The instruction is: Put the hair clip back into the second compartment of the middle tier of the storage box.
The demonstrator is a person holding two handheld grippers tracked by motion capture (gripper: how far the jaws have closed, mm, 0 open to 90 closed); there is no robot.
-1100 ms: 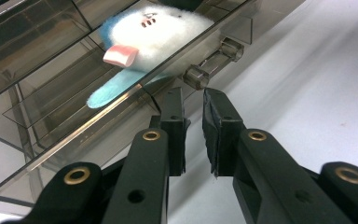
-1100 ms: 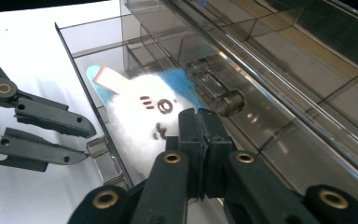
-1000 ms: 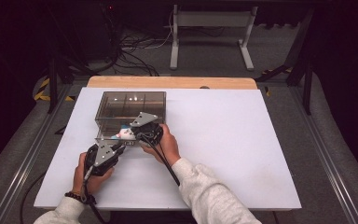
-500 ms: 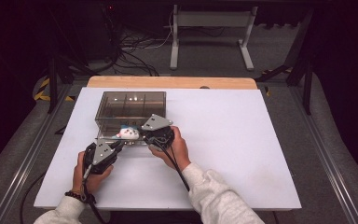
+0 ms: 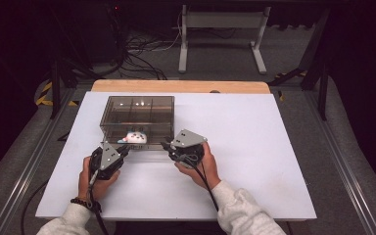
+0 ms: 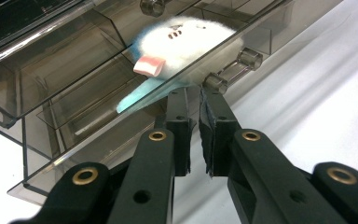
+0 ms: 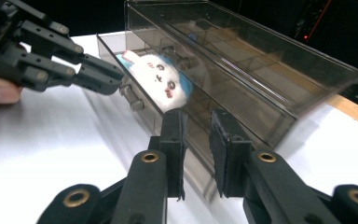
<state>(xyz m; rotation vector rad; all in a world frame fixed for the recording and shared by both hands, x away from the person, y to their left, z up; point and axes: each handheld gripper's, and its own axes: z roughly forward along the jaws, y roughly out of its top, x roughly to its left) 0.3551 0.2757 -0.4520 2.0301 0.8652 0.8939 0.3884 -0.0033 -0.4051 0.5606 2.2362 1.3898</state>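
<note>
I am watching the drawer handle (image 6: 233, 70), a clear bar running from the centre toward the upper right of my left gripper view. It is lying just beyond the tips of my left gripper (image 6: 196, 100), its long axis crossing the jaws at a slant. Those jaws are standing nearly together with only a thin gap and nothing between them; one tip looks to be touching the handle's near post, though I cannot tell for sure. The plush toy (image 6: 186, 44) is sitting inside the box (image 5: 137, 105), in the front drawer, right behind that handle at upper centre.

In the high view both hands are resting left of centre at the box's front edge, the left gripper (image 5: 108, 156) nearer the toy (image 5: 134, 137), pointing up the frame. My right gripper (image 5: 176, 147) is angling toward the box's front right corner, jaws slightly parted and empty. I judge the left is better placed to pull.
</note>
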